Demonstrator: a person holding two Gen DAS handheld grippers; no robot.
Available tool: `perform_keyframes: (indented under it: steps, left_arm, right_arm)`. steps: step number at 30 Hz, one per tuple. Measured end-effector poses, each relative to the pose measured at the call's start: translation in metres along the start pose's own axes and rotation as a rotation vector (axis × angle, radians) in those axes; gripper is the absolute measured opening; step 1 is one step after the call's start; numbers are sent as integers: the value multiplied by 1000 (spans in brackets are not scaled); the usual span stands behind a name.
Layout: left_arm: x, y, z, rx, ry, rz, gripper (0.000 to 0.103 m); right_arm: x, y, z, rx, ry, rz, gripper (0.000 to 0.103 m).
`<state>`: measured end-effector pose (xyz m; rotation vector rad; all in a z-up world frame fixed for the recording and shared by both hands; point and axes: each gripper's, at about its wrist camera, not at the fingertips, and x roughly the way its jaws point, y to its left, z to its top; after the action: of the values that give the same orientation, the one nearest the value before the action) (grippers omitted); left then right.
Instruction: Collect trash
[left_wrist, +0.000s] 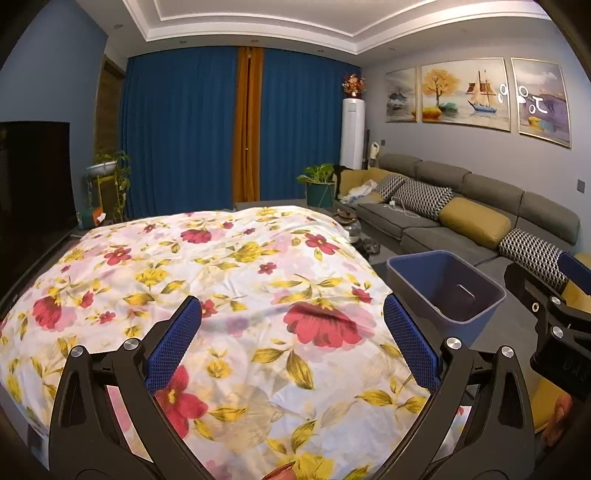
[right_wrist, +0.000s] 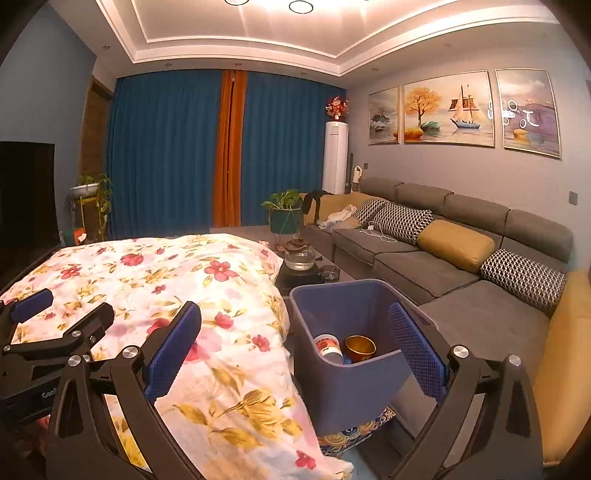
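A blue plastic bin (right_wrist: 332, 391) stands on the floor between the cloth-covered table and the sofa; the left wrist view shows the same bin (left_wrist: 424, 291) at right. Inside it lie a red-and-white cup (right_wrist: 327, 347) and a gold-lined cup (right_wrist: 360, 347). My right gripper (right_wrist: 295, 332) hovers open over the bin's near rim with nothing between its blue pads. My left gripper (left_wrist: 293, 325) is open above the flowered tablecloth (left_wrist: 207, 280), empty. No loose trash shows on the cloth.
A grey sofa (right_wrist: 424, 266) with patterned and yellow cushions runs along the right wall. A glass kettle (right_wrist: 300, 258) sits on a low stand beyond the bin. A potted plant (right_wrist: 284, 214) and blue curtains (right_wrist: 166, 155) stand behind. A dark TV (left_wrist: 33, 177) is at left.
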<state>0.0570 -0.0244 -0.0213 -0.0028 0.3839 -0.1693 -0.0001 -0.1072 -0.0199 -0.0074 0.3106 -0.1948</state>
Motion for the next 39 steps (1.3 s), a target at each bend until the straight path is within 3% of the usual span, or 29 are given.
perform_keyframes:
  steps: [39]
  left_arm:
    - [-11,1,-4,-10,-9,-23,97]
  right_arm:
    - [-11,4,-2,23,-9,21,97]
